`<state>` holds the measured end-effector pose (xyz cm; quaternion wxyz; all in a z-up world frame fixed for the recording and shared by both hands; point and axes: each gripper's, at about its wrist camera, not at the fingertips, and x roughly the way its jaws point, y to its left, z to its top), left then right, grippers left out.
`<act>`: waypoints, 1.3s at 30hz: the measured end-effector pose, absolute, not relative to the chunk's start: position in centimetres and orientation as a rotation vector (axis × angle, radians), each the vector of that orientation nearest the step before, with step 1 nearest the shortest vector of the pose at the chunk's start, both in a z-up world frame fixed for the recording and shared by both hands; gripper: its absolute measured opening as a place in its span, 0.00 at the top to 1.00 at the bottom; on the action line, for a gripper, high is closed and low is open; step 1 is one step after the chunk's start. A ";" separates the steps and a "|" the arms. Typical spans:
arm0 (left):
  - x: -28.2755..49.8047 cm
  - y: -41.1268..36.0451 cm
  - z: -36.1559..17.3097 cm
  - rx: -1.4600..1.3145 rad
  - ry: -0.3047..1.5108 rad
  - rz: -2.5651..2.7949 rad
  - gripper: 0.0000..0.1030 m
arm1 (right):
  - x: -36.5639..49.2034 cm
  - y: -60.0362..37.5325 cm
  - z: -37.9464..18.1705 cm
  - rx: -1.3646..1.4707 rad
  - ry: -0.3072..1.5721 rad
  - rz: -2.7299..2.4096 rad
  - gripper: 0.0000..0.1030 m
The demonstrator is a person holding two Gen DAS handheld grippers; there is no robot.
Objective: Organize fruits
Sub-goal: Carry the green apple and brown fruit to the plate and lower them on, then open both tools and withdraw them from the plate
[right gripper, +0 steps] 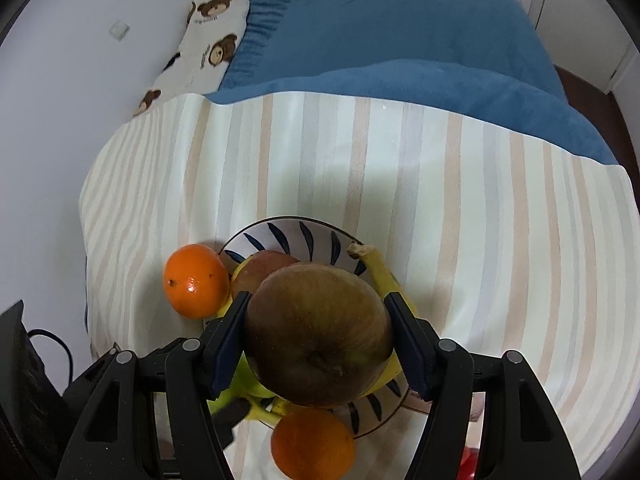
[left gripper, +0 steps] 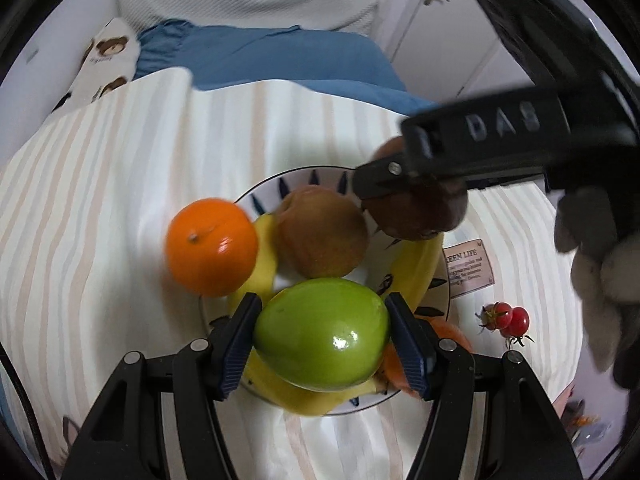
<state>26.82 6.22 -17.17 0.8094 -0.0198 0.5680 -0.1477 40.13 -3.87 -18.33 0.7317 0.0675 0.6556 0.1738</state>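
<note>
My left gripper [left gripper: 322, 338] is shut on a green apple [left gripper: 322, 334] and holds it over the near side of a white plate with blue leaf marks [left gripper: 304, 178]. On the plate lie a brown-red apple [left gripper: 322, 232] and bananas [left gripper: 418, 264]. An orange [left gripper: 212, 246] rests at the plate's left rim. My right gripper [right gripper: 318, 334] is shut on a dark brown-red apple [right gripper: 318, 332] above the plate [right gripper: 280, 232]; the gripper shows in the left wrist view [left gripper: 412, 188] with that apple [left gripper: 420, 212]. A second orange [right gripper: 314, 444] sits at the plate's near rim.
The plate stands on a striped cloth [left gripper: 100, 200] over a bed. Two cherry tomatoes [left gripper: 508, 320] lie right of the plate, by a small printed label [left gripper: 468, 266]. A blue blanket [right gripper: 400, 40] and bear-print pillow [right gripper: 204, 36] lie behind. A black device [right gripper: 16, 380] is at left.
</note>
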 end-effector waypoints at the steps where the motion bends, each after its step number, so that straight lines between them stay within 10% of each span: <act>1: 27.0 5.8 -17.2 -0.039 1.206 -0.328 0.40 | 40.4 -3.9 -18.4 0.145 1.456 0.389 0.33; 39: 28.5 5.1 -17.7 -0.038 1.159 -0.386 0.39 | 41.5 -2.0 -18.7 -0.022 1.569 0.364 0.32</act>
